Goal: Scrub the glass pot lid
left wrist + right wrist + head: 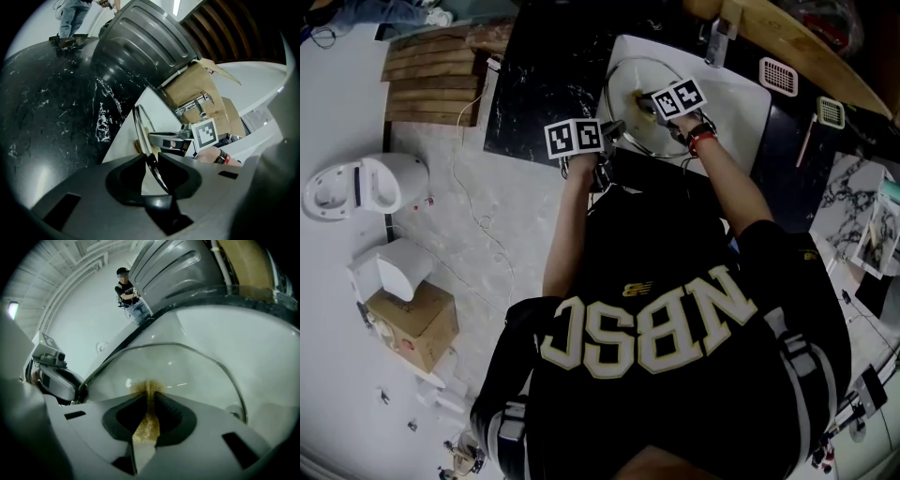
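head view: the glass pot lid stands on edge in the white sink, which is set into the black marbled counter. both tools meet at it.

handling, as a judgement: the lid is stiff glass inside a thin metal rim, moderately heavy for its thickness, and likely slick where wet. it would chip or crack if it dropped against the sink wall. the rim is the sound place to hold it. it offers a firm edge and leaves both glass faces free for scrubbing. a grip on the bare glass would slide.

left gripper view: the left hand-held gripper has its jaws drawn in to a narrow gap, and the lid's rim runs edge-on straight through that gap. the pads appear to pinch the rim from both sides, which holds the lid upright. the opening is only as wide as the rim requires.

right gripper view: the right hand-held gripper is clamped on a thin yellow-brown scouring pad. the pad's front edge presses flat against the glass face, near the middle of the lid. a brownish smear shows at the contact spot, though whether it is residue or the pad itself seen through the glass cannot be told.

risk noted: scrubbing pressure acts against a single rim grip, so the lid could pivot or slip in the left jaws.
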### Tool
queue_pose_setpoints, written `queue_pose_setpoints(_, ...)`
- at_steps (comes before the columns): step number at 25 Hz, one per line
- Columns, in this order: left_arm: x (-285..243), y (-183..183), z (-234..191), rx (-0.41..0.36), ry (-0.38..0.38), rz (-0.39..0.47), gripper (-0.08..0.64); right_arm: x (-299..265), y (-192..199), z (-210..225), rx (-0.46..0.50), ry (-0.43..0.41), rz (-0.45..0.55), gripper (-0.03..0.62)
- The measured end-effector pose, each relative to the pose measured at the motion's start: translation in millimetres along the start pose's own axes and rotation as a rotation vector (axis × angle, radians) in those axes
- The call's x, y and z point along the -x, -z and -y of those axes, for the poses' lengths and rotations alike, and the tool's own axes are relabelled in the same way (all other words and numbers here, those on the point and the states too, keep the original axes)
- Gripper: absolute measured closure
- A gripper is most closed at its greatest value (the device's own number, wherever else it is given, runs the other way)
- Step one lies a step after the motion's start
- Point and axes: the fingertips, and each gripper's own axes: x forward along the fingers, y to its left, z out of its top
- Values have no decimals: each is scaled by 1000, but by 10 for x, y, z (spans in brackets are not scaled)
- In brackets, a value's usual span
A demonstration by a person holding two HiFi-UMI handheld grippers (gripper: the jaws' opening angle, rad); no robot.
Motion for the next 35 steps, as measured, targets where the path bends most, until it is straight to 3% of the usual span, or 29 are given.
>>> queue_pose_setpoints(5,4,7,-5,1,-2,-1,463,-62,-127,247,-33,14,64,522)
queue_pose_setpoints(8,-5,17,-2,-4,-8,-7,463,-63,-150,465,-42,93,79,522)
queue_pose_setpoints(17,-16,35,-1,-18,-29,-10,462,7,-64,906,-16,273,2,523)
queue_pose_setpoints(24,-16,29,-1,-27,-26,-6,462,238,343,1243,-21,397,-99,525)
queue_pose_setpoints(28,-18,22,1,-32,-23,-5,460,377,602,1256,-32,404,-171,529)
queue_pose_setpoints(35,-13,32,-6,-31,-22,-9,460,540,1007,910,-25,300,-315,532)
